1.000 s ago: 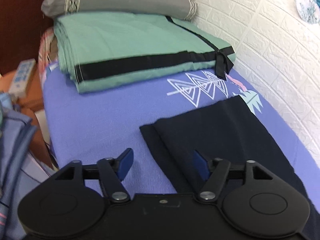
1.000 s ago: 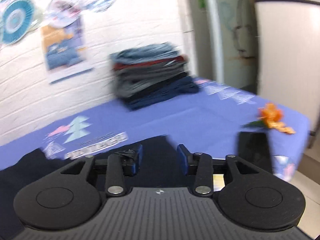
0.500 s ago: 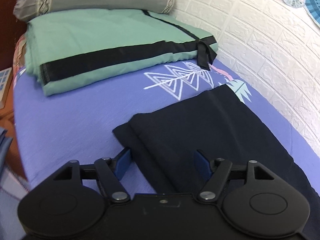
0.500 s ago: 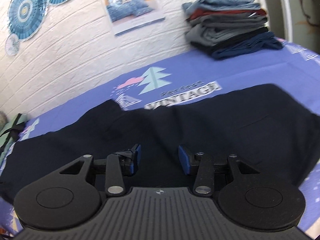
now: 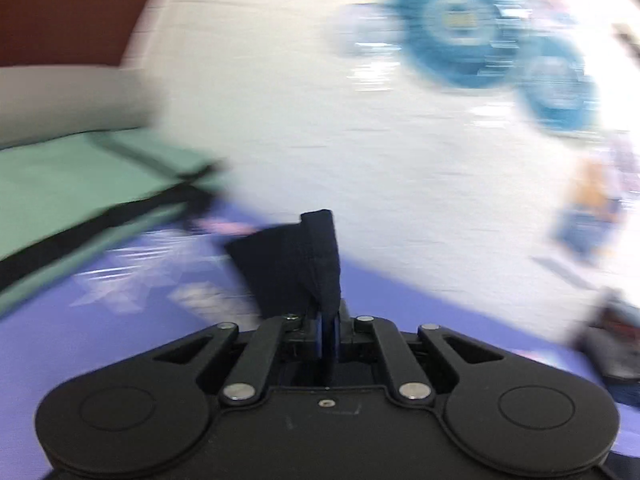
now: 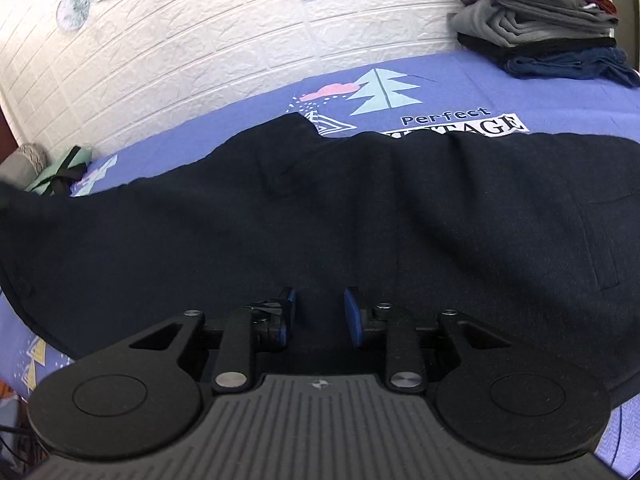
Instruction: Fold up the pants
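The dark navy pants (image 6: pixel 360 216) lie spread lengthwise across the purple printed bedsheet (image 6: pixel 540 80). My left gripper (image 5: pixel 329 322) is shut on the pants' leg end (image 5: pixel 304 260), which stands up out of the closed fingers, lifted off the sheet; the left wrist view is motion-blurred. My right gripper (image 6: pixel 319 310) is open and empty, hovering low over the middle of the pants near their front edge.
A folded green blanket (image 5: pixel 80 192) and a grey pillow (image 5: pixel 60 96) lie at the bed's head. A stack of folded clothes (image 6: pixel 540 24) sits at the far right by the white brick wall (image 6: pixel 200 40). Blue paper fans (image 5: pixel 460 24) hang on the wall.
My left gripper closed on the pants' leg end and lifted it, swinging fast to the right. My right gripper moved lower over the pants and stayed open.
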`<state>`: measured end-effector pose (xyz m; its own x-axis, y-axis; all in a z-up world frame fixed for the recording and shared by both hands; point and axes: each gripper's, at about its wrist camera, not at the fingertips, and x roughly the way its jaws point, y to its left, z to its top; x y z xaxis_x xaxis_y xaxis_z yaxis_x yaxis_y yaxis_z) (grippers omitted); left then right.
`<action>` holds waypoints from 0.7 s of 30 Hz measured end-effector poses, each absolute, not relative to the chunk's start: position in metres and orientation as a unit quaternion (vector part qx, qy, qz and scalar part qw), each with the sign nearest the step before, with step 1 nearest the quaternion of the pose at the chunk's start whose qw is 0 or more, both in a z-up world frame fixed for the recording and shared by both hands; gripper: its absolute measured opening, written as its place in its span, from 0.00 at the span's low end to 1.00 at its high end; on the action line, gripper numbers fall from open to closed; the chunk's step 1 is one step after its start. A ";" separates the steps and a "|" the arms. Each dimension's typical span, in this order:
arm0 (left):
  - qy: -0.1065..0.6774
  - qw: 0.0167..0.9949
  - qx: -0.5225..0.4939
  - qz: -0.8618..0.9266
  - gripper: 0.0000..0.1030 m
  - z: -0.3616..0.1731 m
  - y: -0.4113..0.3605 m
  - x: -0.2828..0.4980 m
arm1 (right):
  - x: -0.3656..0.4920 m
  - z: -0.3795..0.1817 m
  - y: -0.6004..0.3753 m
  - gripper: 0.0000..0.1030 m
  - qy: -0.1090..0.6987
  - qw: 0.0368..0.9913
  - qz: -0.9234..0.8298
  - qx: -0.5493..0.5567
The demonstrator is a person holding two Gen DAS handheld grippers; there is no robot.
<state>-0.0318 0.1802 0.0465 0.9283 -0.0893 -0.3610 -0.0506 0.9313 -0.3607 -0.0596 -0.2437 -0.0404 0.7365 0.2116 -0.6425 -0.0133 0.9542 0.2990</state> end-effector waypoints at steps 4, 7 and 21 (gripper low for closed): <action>0.237 0.942 -0.158 -0.177 0.09 0.044 0.101 -0.029 | -0.062 -0.040 -0.245 0.47 0.351 0.923 0.063 0.146; 0.325 0.906 -0.098 -0.254 0.20 0.006 0.040 -0.031 | -0.064 -0.041 -0.248 0.46 0.348 0.922 0.066 0.156; 0.345 0.903 -0.110 -0.230 1.00 0.005 0.060 -0.033 | -0.042 -0.006 -0.215 1.00 0.261 0.937 0.190 0.136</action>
<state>-0.0327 0.0598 0.0046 0.6564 -0.4909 -0.5728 0.3388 0.8703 -0.3575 -0.0421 -0.2155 -0.0061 0.7920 0.4264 -0.4370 -0.2840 0.8909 0.3546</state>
